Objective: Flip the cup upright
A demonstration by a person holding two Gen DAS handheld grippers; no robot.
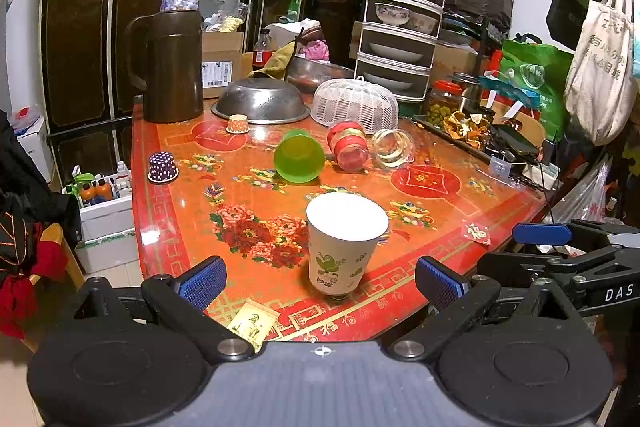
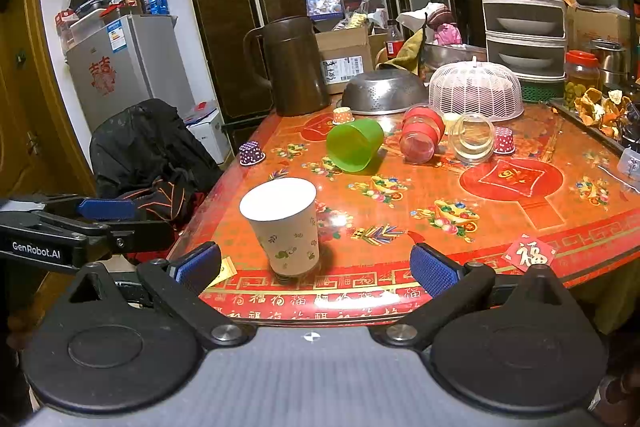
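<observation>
A white paper cup [image 1: 342,245] with a green leaf print stands near the front edge of the red patterned table [image 1: 420,195], wide end up; it also shows in the right wrist view [image 2: 285,225]. Whether that wide end is open I cannot tell. A green plastic cup [image 1: 299,157] lies on its side further back, also in the right wrist view [image 2: 354,145]. My left gripper [image 1: 320,281] is open and empty, just in front of the paper cup. My right gripper [image 2: 316,265] is open and empty, with the paper cup slightly left of its centre.
A red-banded glass jar [image 1: 348,147] and a clear glass [image 1: 394,147] lie on their sides behind the green cup. Small cupcake liners [image 1: 163,167], a steel colander [image 1: 260,103], a white mesh cover [image 1: 356,105], a brown jug [image 1: 170,65] and a tiered rack [image 1: 404,15] stand at the back.
</observation>
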